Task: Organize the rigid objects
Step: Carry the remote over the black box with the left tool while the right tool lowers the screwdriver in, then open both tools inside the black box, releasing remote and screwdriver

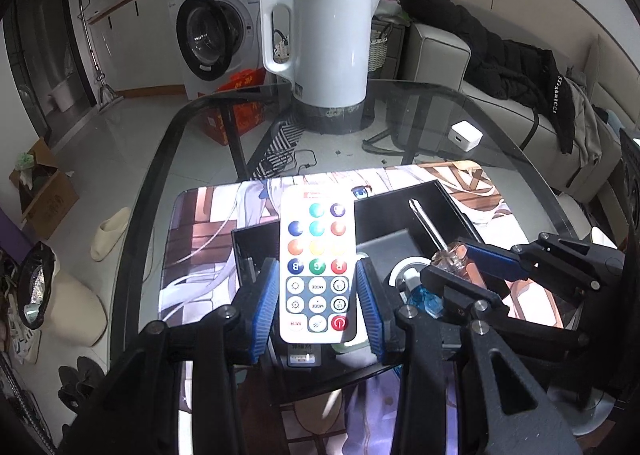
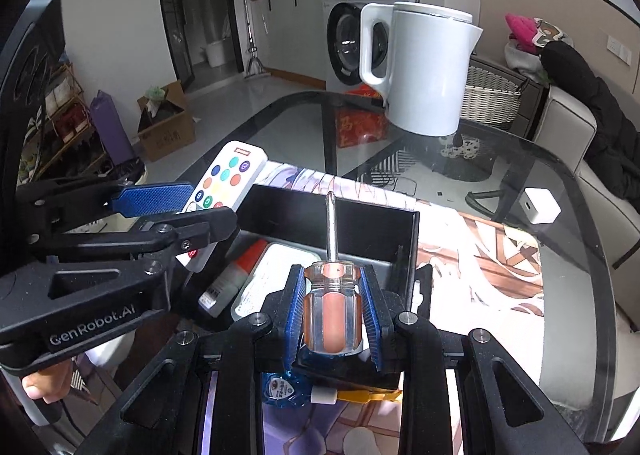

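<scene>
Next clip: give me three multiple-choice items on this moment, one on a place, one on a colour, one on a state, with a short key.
1. Where does the kettle stand?
A. glass table, beyond the mat
B. inside the black box
C. on the sofa

2. What colour are the pads on the fingers?
A. red
B. blue
C. yellow

3. What does the right gripper hold?
A. nothing
B. the remote
C. the screwdriver

Key: A, it stands on bare glass past the mat; B, blue ribbed pads show in both views; C, the pads clamp the clear handle, while the remote sits in the left gripper.
</scene>
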Available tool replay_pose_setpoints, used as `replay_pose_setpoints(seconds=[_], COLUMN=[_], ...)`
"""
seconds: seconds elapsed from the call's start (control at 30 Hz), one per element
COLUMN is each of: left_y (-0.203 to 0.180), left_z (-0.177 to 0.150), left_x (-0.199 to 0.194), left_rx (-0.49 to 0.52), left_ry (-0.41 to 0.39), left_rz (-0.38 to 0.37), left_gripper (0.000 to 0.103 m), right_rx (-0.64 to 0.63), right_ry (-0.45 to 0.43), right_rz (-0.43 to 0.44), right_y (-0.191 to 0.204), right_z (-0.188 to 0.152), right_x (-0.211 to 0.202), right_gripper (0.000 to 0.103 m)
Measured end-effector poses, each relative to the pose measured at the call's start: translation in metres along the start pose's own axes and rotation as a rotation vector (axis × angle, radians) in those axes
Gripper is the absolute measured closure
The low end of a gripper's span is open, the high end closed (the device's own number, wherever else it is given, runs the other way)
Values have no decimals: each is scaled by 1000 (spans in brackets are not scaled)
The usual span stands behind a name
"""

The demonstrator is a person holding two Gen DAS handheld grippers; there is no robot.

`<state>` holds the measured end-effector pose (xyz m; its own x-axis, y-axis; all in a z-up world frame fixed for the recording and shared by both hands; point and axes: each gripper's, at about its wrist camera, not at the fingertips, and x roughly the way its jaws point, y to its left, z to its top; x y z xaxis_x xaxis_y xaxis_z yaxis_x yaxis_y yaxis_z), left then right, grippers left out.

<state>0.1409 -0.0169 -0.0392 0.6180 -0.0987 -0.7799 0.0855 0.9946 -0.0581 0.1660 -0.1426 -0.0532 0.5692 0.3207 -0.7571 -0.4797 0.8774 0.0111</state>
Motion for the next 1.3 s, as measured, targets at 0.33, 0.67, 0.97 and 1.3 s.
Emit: replay_pose_setpoints(seconds=[0.33,0.67,0.97,1.3], left_y=[-4,-2,-4,-7], left_z=[-4,-9,-8,-8], left_x=[14,26,16,-7], left_rx=[26,21,33,43], left_ry=[85,147,113,54], left_rz=[-8,13,6,-15], left_gripper=[65,65,63,55], right_rx=[-36,-32,-29,1], right_ry=[49,68,42,9], right_rz=[-4,7,20,11], right_y=[7,8,6,-13], right_z=[-6,-8,-8,-11], right_x=[8,9,-2,-23], right_gripper=[76,76,76,76])
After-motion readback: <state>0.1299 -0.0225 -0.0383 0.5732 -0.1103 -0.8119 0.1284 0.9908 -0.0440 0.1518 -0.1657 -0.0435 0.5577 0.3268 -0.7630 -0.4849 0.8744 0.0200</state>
